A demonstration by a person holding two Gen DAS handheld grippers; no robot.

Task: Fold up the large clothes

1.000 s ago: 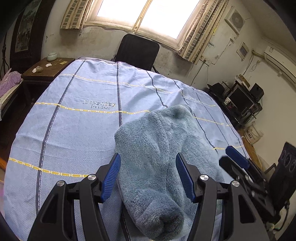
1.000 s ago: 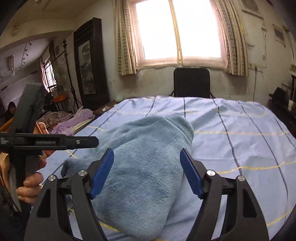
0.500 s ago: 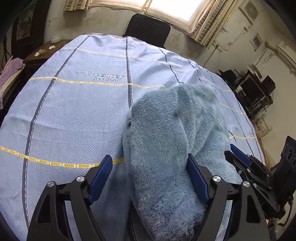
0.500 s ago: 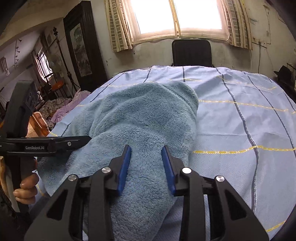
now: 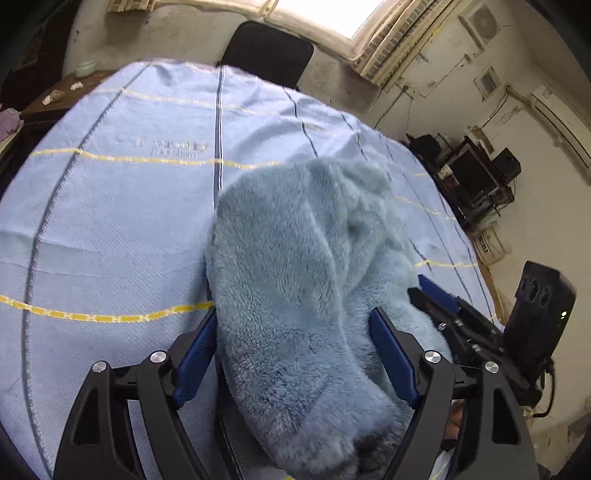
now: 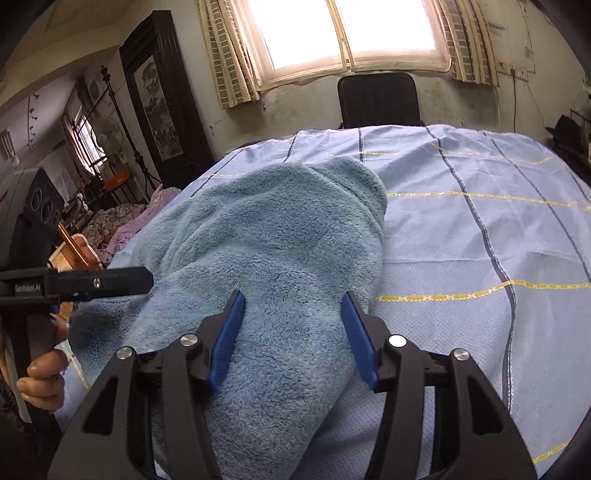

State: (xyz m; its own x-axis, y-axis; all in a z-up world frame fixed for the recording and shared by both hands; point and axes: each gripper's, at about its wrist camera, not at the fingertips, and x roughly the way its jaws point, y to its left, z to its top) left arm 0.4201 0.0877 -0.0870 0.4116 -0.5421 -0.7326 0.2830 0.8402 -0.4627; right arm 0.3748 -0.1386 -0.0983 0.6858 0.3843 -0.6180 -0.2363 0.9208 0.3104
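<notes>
One fleece garment [image 5: 295,280] lies bunched on the blue sheet [image 5: 110,229]; I see left tool [image 5: 291,332] and right tool [image 6: 291,314] wide, straddling it. One chair [image 6: 378,99] under the window [image 6: 347,29].

Fluffy fleece on woven cloth

The garment [image 6: 273,236] is thick, matt, fuzzy pile; the bedsheet [image 6: 461,236] a smooth, finely dotted weave; gripper pads [image 6: 356,334] matt plastic.

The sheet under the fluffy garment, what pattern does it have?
The sheet is light blue with dark blue and yellow lines forming a grid; clearest in the right wrist view.
</notes>
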